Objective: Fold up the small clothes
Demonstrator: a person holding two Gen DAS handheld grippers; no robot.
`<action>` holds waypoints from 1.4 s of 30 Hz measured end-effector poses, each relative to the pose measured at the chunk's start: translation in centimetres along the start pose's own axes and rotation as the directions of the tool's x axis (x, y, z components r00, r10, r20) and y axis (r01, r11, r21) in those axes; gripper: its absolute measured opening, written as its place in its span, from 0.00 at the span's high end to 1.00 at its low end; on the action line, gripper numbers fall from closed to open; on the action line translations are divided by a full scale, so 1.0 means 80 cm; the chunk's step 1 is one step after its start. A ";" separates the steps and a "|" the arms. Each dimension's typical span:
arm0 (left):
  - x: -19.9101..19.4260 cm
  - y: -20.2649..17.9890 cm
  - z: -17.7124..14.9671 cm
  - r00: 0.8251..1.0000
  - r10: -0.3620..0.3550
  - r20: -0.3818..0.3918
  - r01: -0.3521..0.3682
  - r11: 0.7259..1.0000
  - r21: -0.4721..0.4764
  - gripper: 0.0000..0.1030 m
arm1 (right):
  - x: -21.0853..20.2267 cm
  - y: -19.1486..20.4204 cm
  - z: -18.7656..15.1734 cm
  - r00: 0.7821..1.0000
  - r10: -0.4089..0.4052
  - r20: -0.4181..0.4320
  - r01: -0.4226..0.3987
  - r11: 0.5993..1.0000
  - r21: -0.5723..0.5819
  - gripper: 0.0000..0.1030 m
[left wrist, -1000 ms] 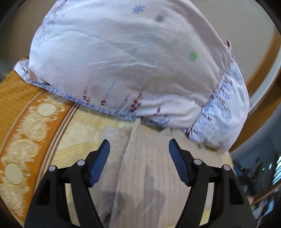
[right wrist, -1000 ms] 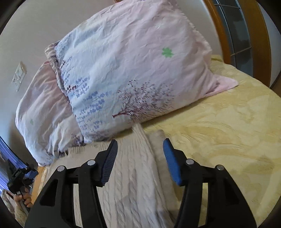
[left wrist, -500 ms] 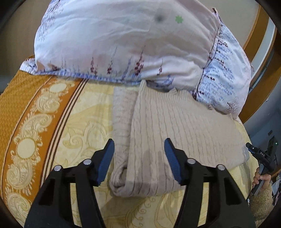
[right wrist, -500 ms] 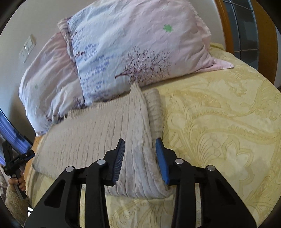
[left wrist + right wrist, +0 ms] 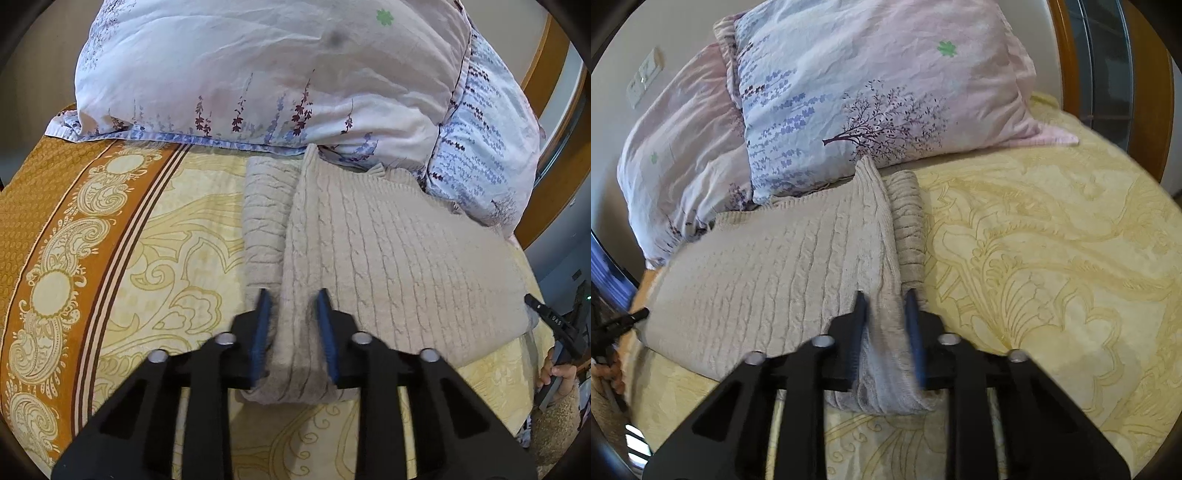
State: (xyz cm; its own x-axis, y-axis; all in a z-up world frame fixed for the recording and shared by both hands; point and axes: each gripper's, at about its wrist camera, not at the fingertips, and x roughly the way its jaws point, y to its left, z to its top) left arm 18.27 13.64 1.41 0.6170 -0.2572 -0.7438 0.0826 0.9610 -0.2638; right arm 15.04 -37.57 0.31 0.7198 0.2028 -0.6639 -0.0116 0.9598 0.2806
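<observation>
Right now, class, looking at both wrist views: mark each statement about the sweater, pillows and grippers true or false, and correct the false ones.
1. The left gripper is clamped on the beige knitted sweater. True.
2. The right gripper is wide open above the bedspread. False: it is shut on the sweater's folded edge.
3. The sweater's far end touches the floral pillows. True.
4. The sweater hangs in the air. False: it lies on the bedspread.
</observation>
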 end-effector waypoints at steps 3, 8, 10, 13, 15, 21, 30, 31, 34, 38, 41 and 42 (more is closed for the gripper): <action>-0.003 0.004 0.000 1.000 -0.012 -0.002 0.012 1.000 -0.011 0.87 | -0.009 0.006 0.000 1.000 -0.015 0.021 0.015 1.000 -0.018 0.91; -0.014 0.012 0.001 0.999 -0.052 -0.004 0.052 0.998 -0.029 0.93 | -0.029 0.007 0.001 0.998 -0.002 0.056 0.002 1.000 0.006 0.92; -0.020 0.013 -0.001 0.998 -0.065 -0.002 0.065 0.998 -0.022 0.93 | -0.035 0.008 0.000 0.998 0.000 0.061 -0.001 1.000 0.006 0.92; -0.026 0.012 -0.006 0.998 -0.070 -0.001 0.070 0.998 -0.004 0.93 | -0.039 0.009 -0.004 0.998 -0.004 0.055 0.003 1.000 0.008 0.92; -0.028 0.014 -0.012 0.997 -0.077 -0.010 0.077 0.997 -0.004 0.93 | -0.041 0.008 -0.009 0.999 -0.008 0.046 0.008 1.000 0.017 0.92; -0.021 0.019 -0.020 0.998 -0.064 -0.027 0.064 0.998 -0.003 0.93 | -0.029 0.001 -0.034 0.997 -0.074 -0.026 0.076 0.996 0.045 0.92; -0.016 0.017 -0.020 0.997 -0.067 -0.025 0.067 0.998 -0.003 0.81 | -0.027 -0.001 -0.027 0.996 -0.081 -0.026 0.083 0.993 0.079 0.83; -0.020 0.017 -0.018 0.997 -0.074 -0.017 0.074 0.997 -0.009 0.74 | -0.031 0.000 -0.023 0.996 -0.090 -0.011 0.090 0.993 0.081 0.81; -0.034 0.012 -0.010 0.998 -0.056 0.031 0.057 0.998 -0.016 0.49 | -0.041 0.016 -0.009 0.994 -0.096 0.050 0.094 0.995 0.046 0.72; -0.046 -0.018 0.003 0.993 -0.057 0.108 0.054 0.998 0.031 0.37 | -0.029 0.056 0.012 0.997 -0.044 0.057 0.047 0.997 -0.059 0.63; -0.035 -0.044 0.009 0.992 -0.073 0.102 0.065 0.995 0.075 0.35 | 0.001 0.090 0.017 1.000 -0.003 -0.003 0.002 0.991 -0.133 0.61; -0.029 -0.050 0.010 0.993 -0.074 0.094 0.066 0.994 0.085 0.35 | 0.014 0.101 0.018 1.000 0.006 -0.029 -0.011 0.988 -0.152 0.61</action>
State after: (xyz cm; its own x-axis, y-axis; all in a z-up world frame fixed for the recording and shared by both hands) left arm 17.12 10.48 4.67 0.6796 -0.3172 -0.6615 0.1894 0.9470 -0.2595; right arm 16.75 -29.87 2.84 0.6991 0.2146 -0.6821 -0.1249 0.9759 0.1790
